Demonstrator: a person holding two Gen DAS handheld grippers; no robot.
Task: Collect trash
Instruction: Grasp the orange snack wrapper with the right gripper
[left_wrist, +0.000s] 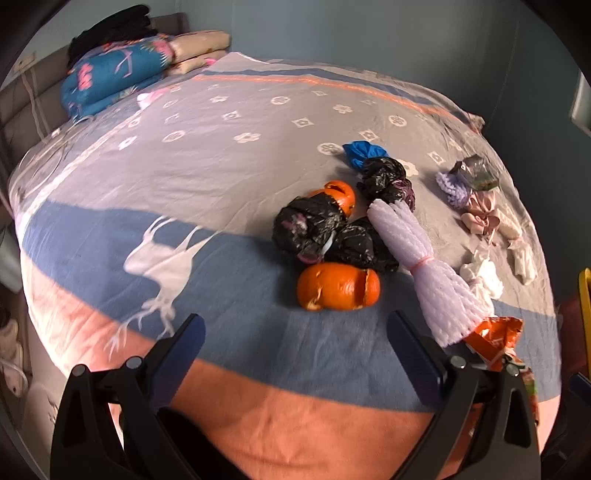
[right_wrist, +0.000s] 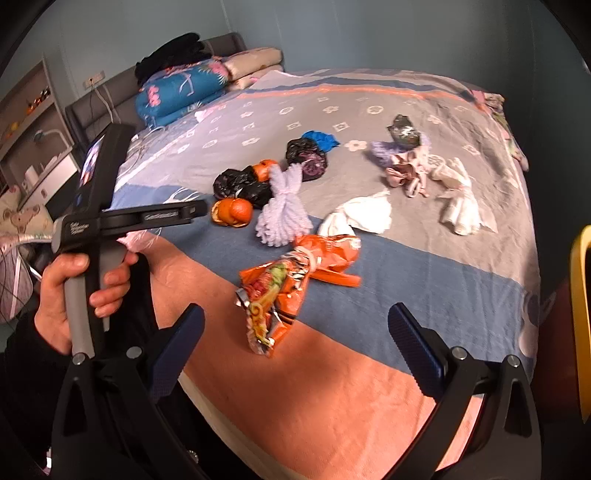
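Showing only rightward: hand (right_wrist: 74, 295), orange wrapper (right_wrist: 295, 273)

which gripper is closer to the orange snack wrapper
Right. The right gripper is open just short of the orange snack wrapper; the left gripper faces the orange peel, wrapper off to its side.

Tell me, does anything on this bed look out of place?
Yes. Rubbish litters the bedspread: orange peels, crumpled black bags, a torn snack wrapper, white foam netting and tissues. Odd on an otherwise made bed.
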